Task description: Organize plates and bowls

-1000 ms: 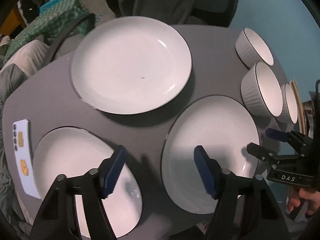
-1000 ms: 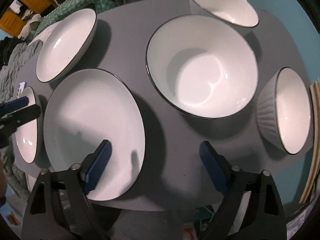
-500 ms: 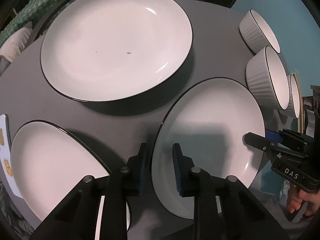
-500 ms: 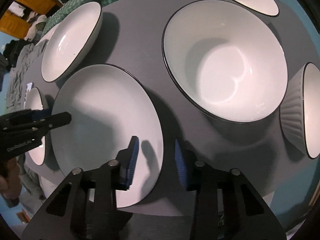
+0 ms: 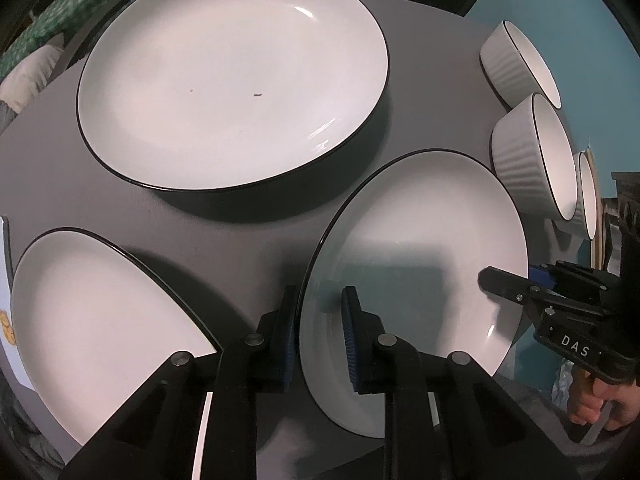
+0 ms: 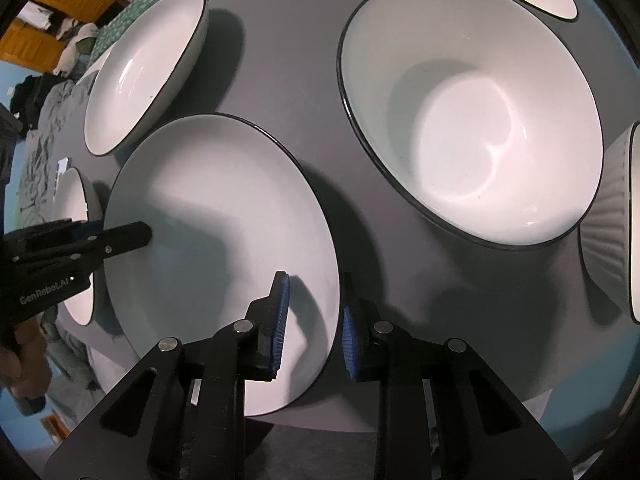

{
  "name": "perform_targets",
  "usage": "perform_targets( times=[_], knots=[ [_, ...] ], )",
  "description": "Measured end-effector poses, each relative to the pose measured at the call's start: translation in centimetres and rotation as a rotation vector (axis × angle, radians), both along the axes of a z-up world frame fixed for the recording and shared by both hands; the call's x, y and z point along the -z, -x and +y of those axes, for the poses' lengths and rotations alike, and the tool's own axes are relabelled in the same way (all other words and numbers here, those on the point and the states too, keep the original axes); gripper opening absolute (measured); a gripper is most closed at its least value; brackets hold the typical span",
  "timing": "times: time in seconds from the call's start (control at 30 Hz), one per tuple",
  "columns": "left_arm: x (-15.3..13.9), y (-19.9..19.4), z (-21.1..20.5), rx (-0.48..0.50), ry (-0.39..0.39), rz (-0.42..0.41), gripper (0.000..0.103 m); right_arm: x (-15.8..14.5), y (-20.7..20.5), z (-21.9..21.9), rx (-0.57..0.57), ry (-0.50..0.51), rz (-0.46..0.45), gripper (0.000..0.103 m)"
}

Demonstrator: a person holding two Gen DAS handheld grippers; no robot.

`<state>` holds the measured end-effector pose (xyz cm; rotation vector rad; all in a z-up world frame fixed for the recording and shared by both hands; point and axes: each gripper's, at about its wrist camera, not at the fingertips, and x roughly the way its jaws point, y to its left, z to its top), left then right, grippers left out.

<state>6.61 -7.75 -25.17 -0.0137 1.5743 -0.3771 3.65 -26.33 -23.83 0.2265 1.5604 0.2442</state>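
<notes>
Both of my grippers are closing on the same white plate with a dark rim [image 5: 424,248]. My left gripper [image 5: 318,336] has the plate's left rim between its blue pads, one pad inside the plate and one outside. My right gripper [image 6: 312,320] has the plate's right rim between its pads in the same way. From these views I cannot tell if the pads press the rim yet.

That plate sits at the near edge of the round grey table [image 5: 240,232]. A bigger plate [image 5: 232,76] lies farther back on the left. Another plate [image 5: 96,328] lies near me on the far left. To the right of my plate are three ribbed white bowls: a middle bowl [image 6: 472,120], a far bowl [image 5: 516,64] and a near bowl [image 6: 616,216].
</notes>
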Motion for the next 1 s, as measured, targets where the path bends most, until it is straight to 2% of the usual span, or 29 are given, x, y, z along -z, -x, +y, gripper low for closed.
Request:
perform_targets(
  times=[0.2, 0.33, 0.57, 1.0],
  knots=[
    [-0.4, 0.6, -0.2, 0.012, -0.013, -0.015, 0.022, 0.5, -0.5, -0.5, 0.019, -0.039, 0.03, 0.019],
    [-0.4, 1.5, -0.4, -0.021, -0.03, 0.005, 0.024, 0.2, -1.5, 0.1, -0.046, -0.017, -0.001, 0.019],
    [-1.5, 2.7, 0.4, -0.073, -0.01, 0.016, 0.023, 0.2, -3.4, 1.4, -0.129, -0.003, -0.027, 0.019],
    [-2.9, 4.2, 0.6, -0.164, 0.042, 0.042, 0.023, 1.0, -3.3, 1.4, -0.086, -0.025, 0.011, 0.02]
  ],
)
